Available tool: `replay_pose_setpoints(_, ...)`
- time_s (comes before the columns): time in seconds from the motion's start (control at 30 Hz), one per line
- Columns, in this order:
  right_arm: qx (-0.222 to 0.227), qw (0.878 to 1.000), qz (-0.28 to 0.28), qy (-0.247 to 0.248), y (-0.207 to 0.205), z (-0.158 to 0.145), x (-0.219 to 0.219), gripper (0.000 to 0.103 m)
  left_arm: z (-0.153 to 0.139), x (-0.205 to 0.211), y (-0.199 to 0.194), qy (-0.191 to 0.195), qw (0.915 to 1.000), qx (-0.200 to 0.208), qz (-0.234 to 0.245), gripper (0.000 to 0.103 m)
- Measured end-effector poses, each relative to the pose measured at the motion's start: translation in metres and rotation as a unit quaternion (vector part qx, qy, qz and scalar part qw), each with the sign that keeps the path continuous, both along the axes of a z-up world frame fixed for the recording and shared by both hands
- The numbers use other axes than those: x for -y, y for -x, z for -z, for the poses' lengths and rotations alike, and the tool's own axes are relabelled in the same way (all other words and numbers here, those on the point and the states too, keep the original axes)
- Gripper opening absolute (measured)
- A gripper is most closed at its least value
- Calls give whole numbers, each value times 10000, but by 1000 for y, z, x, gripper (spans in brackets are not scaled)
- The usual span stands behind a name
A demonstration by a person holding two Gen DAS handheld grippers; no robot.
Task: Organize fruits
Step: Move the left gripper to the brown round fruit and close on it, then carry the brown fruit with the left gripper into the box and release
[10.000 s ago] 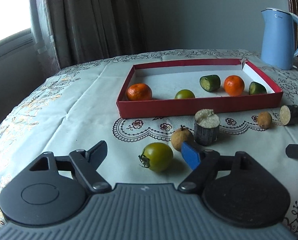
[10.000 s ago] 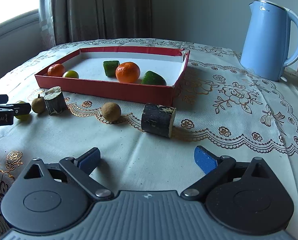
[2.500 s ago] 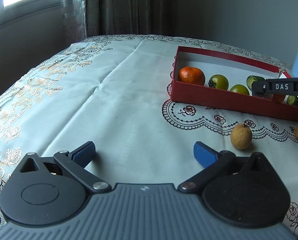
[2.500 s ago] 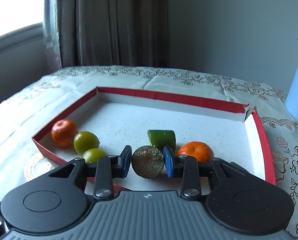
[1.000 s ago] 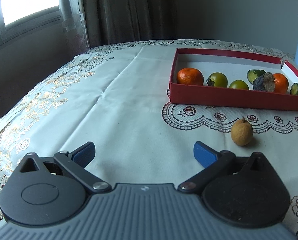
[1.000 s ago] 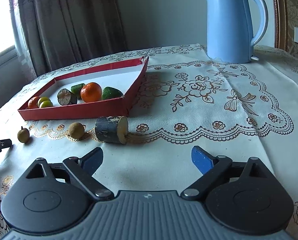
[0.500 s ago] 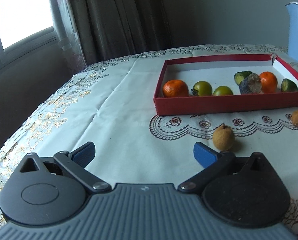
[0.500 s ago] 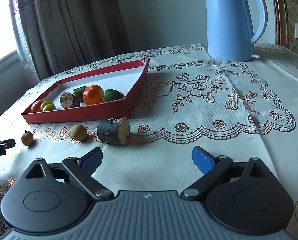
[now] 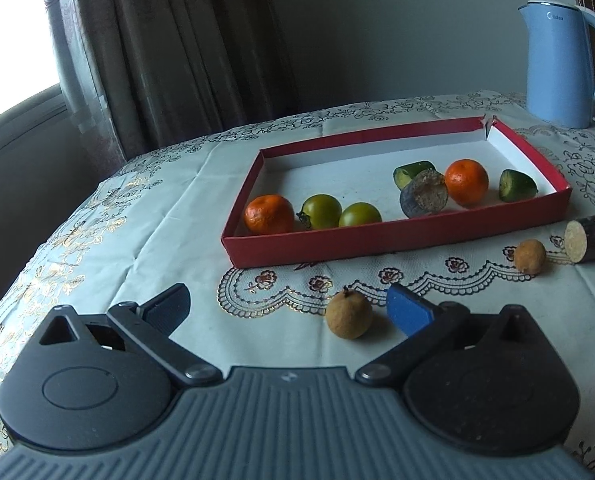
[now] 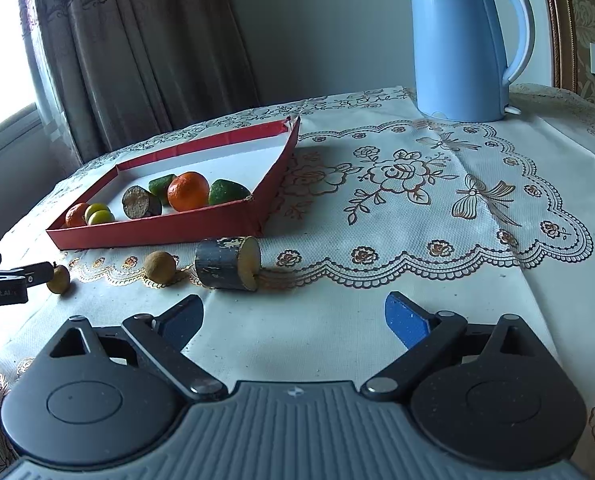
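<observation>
A red tray (image 9: 397,238) (image 10: 157,234) holds two oranges, two green tomatoes, two cucumber pieces and a dark sugarcane chunk (image 9: 424,199) (image 10: 140,202). On the cloth lie a brown longan (image 9: 348,315) (image 10: 59,278), a second longan (image 9: 529,256) (image 10: 160,266) and another dark sugarcane chunk (image 9: 587,238) (image 10: 228,263). My left gripper (image 9: 287,308) is open, the near longan just inside its right finger. My right gripper (image 10: 293,320) is open and empty, a short way in front of the loose sugarcane chunk.
A blue electric kettle (image 9: 561,62) (image 10: 463,42) stands at the back right of the table. Curtains and a window lie behind on the left. The table's left edge drops off near the left gripper, whose fingers (image 10: 1,284) show in the right wrist view.
My left gripper has swung right and moved in on the near longan, which now sits by its right finger. My right gripper has edged slightly closer to the loose sugarcane chunk.
</observation>
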State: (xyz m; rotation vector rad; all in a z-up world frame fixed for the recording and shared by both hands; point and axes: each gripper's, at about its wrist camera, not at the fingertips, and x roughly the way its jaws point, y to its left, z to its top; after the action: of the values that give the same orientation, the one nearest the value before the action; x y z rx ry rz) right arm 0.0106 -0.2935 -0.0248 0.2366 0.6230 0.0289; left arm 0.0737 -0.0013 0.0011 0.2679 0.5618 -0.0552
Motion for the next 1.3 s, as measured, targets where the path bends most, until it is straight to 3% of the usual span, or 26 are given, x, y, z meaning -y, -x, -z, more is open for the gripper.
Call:
replay_pose_setpoints(0.2,-8,10000,-30,1,-1,0,-1,100,14,-4,-14,104,9998,-152,44,102)
replay_pose_setpoints(0.27,-9,10000,-32,0,-1,0,-1,101,18,-5,-19,175,9994,-273,83,96)
replay_pose_setpoints(0.3,-9,10000,-34,-2,-1,0,-1,101,20,-6,-20,228,9990,-352,139,88)
replay_pose_setpoints(0.57,-11,10000,-34,1,-2,1,-2,103,22,-6,-21,380,9977,-411,378,79)
replay_pose_setpoints(0.67,-8,10000,-34,-9,-2,1,-2,103,21,-5,-20,447,9968,-420,513,66)
replay_pose_setpoints(0.83,-6,10000,-37,-16,-2,1,-2,103,19,-2,-16,563,9944,-487,750,33)
replay_pose_setpoints(0.9,-3,10000,-37,-26,-2,1,-2,103,19,0,-14,570,9940,-506,785,26)
replay_pose_setpoints(1.3,5,10000,-41,-56,-2,1,-1,103,3,6,-7,460,9958,-313,727,25)
